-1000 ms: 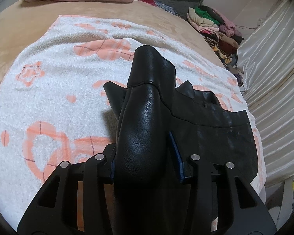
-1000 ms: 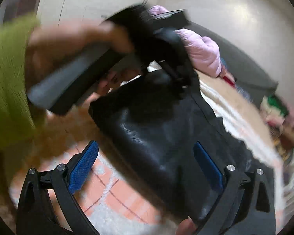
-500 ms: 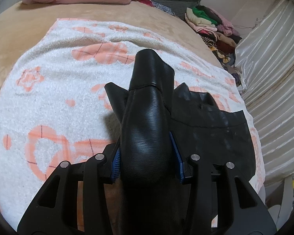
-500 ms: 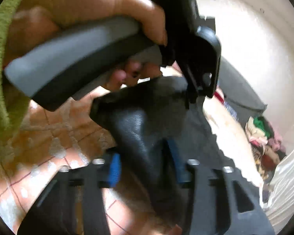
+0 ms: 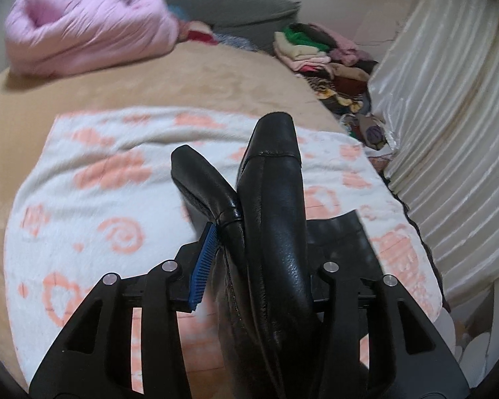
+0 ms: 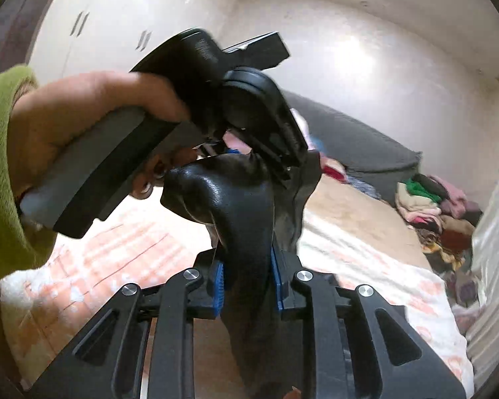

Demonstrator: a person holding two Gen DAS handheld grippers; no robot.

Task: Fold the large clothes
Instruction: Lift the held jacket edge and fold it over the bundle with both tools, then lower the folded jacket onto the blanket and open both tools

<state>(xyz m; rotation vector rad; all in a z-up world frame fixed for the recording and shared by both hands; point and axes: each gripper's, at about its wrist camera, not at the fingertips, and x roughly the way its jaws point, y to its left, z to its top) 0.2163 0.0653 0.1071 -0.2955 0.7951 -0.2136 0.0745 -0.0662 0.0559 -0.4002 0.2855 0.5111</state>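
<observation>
While I hold both grippers up over the bed, the stock reads as follows.

Garment: black leather garment point(image 5: 276, 239) — lifted off the bedding, a bunched fold in each gripper; a flat panel of it hangs lower right in the left wrist view, over the blanket.

Left gripper point(image 5: 256, 252): fingers clamped on a thick roll of the leather; one blue pad point(image 5: 203, 262) shows on the left side, the other is hidden behind the material.

Right gripper point(image 6: 248, 274): fingers pressed onto a glossy fold of the same garment, blue pads point(image 6: 219, 284) tight against either side.

Left hand point(image 6: 83, 116): seen from the right wrist camera, wrapped round the grey handle of the left gripper, green sleeve point(image 6: 3, 166) at the wrist; that gripper sits just above and behind the right one's fold.

Blanket: white blanket with orange patterns point(image 5: 109, 206), spread on a tan bed cover point(image 5: 183, 83) beneath the garment.

Pink jacket point(image 5: 89, 40): puffy, at the far end of the bed.

Clothes pile point(image 5: 319, 53): mixed colours, stacked at the far right beside the cream curtain point(image 5: 449, 116).

Grey cushion point(image 5: 223, 6): behind the pink jacket.
</observation>
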